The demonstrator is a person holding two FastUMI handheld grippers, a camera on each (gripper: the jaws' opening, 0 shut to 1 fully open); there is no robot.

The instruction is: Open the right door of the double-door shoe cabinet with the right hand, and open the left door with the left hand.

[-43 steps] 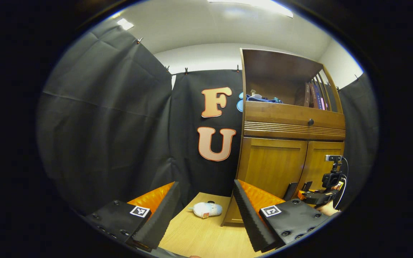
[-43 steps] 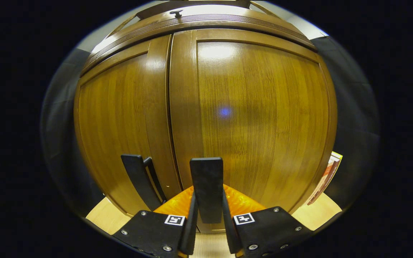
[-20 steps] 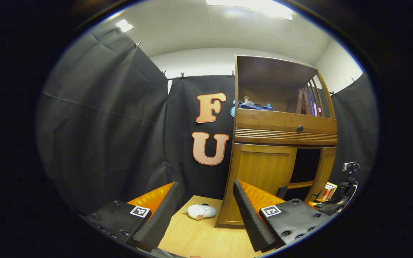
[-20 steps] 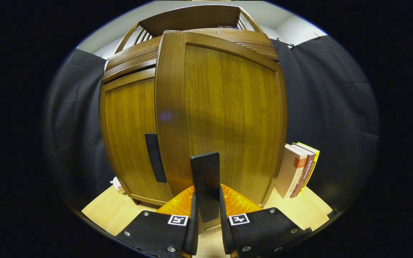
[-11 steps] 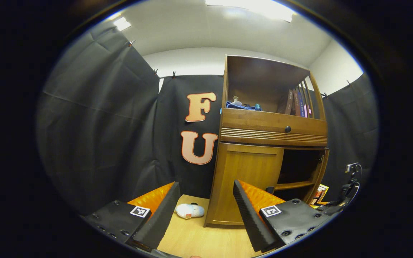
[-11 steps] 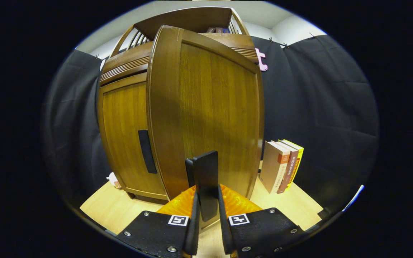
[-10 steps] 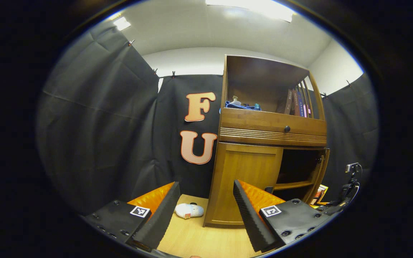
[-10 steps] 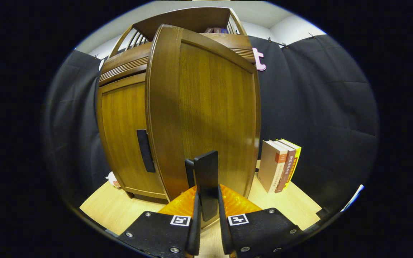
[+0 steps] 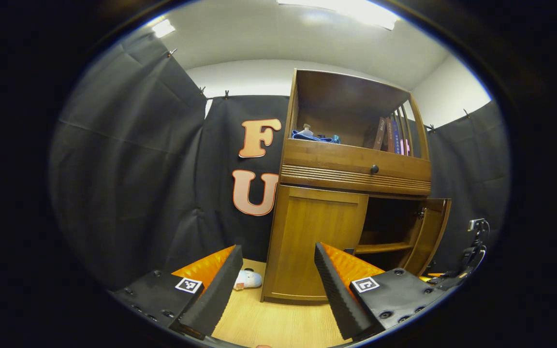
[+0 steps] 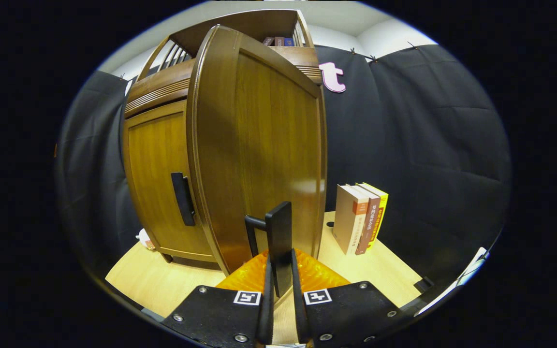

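A: What are the right tongs (image 10: 279, 285) doing?

B: They are clamping the dark handle (image 10: 278, 241) of the right door (image 10: 264, 145), with both fingers pressing on its upright bar. The door is standing swung well out from the shoe cabinet (image 10: 157, 159).

A: And the left door (image 10: 155, 164)?

B: It is sitting flat against the cabinet front, its own dark handle (image 10: 182, 198) untouched. In the left gripper view the same left door (image 9: 310, 246) is facing us, and beside it the right compartment is showing dark, with a shelf (image 9: 380, 248) inside and the right door (image 9: 431, 229) angling outward.

A: The left tongs (image 9: 276, 290)?

B: They are gaping wide with nothing between them, hanging well back from the cabinet over the tabletop (image 9: 273, 324).

A: Anything else around?

B: A small white plush toy (image 9: 247, 279) is lying by the cabinet's left foot, and three books (image 10: 360, 215) are standing upright to its right.
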